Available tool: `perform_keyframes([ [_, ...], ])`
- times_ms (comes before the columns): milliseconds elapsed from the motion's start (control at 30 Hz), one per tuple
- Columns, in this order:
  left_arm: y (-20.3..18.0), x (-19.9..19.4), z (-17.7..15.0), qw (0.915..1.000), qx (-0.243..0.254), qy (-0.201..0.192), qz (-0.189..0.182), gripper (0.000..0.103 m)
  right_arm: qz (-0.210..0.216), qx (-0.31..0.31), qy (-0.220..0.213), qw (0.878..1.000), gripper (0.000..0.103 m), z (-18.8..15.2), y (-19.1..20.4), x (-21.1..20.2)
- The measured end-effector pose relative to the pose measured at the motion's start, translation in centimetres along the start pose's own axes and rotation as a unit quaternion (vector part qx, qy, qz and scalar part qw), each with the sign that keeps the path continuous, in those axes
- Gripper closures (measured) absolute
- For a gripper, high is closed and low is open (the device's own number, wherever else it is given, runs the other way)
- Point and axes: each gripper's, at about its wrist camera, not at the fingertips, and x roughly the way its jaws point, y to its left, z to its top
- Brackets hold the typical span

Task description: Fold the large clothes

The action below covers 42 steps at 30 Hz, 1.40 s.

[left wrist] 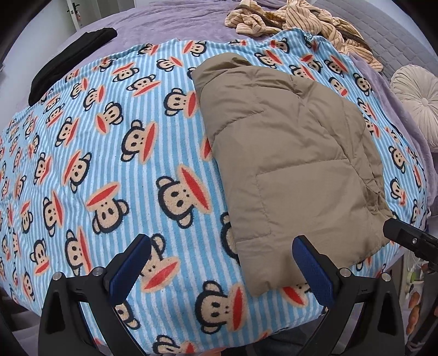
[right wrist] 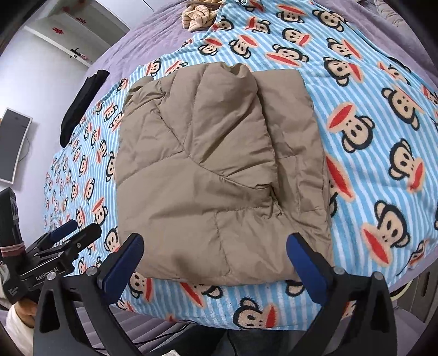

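The left gripper hovers with its fingers spread wide above the near edge of the monkey-print blanket, holding nothing. The right gripper is equally wide apart, its fingers flanking the near hem of the folded tan puffer jacket. The jacket lies flat on the blanket, with a black garment and a striped garment lying well beyond it.

Folded tan quilted jacket on the blue striped monkey-print blanket.
Black garment lies far left; beige striped clothes behind it.
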Motion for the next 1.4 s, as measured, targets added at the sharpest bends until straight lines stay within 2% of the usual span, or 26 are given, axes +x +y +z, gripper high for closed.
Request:
perform_keyframes([
  [300, 0.3, -0.1, -0.7, 0.9999, 0.014, 0.001, -0.001, 0.0, -0.021, 0.024, -0.025, 0.999, 0.0, -1.7, -0.1, -1.1],
  [500, 0.7, 0.7, 0.7, 0.9998, -0.012, 0.005, 0.012, 0.0, -0.021, 0.05, 0.014, 0.998, 0.0, -1.2, -1.4, -0.3],
  [633, 0.8, 1.3, 2.2, 0.9989, -0.044, 0.005, 0.017, 0.0, -0.019, 0.032, 0.021, 0.999, 0.0, 0.8, -2.3, -0.4],
  [867, -0.2, 3.6, 4.9, 0.9972, -0.07, 0.022, -0.011, 0.0, 0.004, 0.006, 0.054, 0.999, 0.0, 5.8, -4.6, 0.5],
  [1033, -1.3, 4.9, 6.3, 0.9959, -0.084, 0.032, -0.01, 0.0, 0.006, -0.014, 0.083, 0.996, 0.0, 7.0, -6.0, 2.2],
  [1233, -2.1, 5.9, 7.2, 0.996, -0.08, 0.038, -0.005, 0.0, 0.023, 0.009, 0.101, 0.995, 0.0, 8.2, -8.1, 3.9],
  [1400, -2.2, 6.3, 7.8, 0.9959, -0.081, 0.042, -0.004, 0.0, 0.038, -0.016, 0.111, 0.993, 0.0, 9.1, -7.4, 5.2],
])
